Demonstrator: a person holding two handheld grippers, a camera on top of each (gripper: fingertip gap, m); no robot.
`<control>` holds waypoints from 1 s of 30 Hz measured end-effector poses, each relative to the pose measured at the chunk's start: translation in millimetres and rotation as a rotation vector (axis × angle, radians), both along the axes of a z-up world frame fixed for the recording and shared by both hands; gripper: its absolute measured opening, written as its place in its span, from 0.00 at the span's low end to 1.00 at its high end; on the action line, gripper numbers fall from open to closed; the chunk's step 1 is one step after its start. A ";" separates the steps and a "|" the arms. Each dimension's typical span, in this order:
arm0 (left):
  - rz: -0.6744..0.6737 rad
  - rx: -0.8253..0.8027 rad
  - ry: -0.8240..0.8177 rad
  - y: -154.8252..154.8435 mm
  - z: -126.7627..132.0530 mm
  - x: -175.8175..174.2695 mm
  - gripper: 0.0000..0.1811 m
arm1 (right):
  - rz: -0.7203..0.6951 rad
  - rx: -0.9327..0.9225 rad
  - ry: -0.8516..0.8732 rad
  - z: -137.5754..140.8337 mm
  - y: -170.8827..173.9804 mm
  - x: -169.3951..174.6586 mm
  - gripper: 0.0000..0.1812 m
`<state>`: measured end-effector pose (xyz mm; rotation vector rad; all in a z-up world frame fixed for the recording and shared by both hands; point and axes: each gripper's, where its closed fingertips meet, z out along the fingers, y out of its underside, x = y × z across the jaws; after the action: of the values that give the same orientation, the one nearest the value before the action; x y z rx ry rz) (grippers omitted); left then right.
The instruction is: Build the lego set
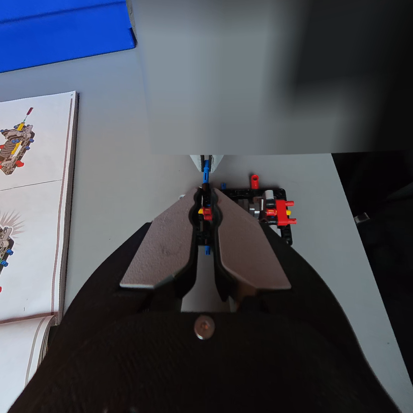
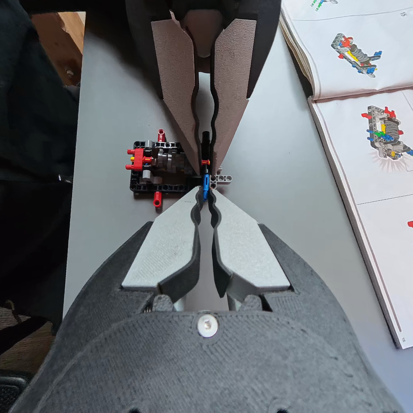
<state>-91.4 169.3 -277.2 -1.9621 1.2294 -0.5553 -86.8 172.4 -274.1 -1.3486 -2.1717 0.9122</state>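
A blue pin is pinched by the right hand-held gripper; a black part, largely hidden, is clamped by the left hand-held gripper. The framed assembly is seen resting on the worktop, the open manual nearby.

The left gripper has a black, ridged printed body, broad and rounded, with a single silver hex-socket screw set on its centre line. Its two fingers are flat, taupe-brown wedges tapering forward, each edged inside with a wavy black pad. The right gripper shares the shape in a dark grey, finely textured body, with its own silver screw. Its fingers are pale grey wedges, with dark wavy inner pads.
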 end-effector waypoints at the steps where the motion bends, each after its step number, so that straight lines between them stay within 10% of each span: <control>1: 0.001 -0.001 0.002 0.0 -0.1 0.1 0.03 | 0.002 -0.001 -0.005 -0.2 0.0 0.2 0.01; 30: -0.006 0.018 0.018 0.8 14.2 12.1 0.04 | 0.017 -0.050 0.050 3.7 -2.2 7.3 0.01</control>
<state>-79.3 170.1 -263.0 -1.9524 1.2477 -0.5290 -79.5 170.2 -270.4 -1.3173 -2.1391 1.0020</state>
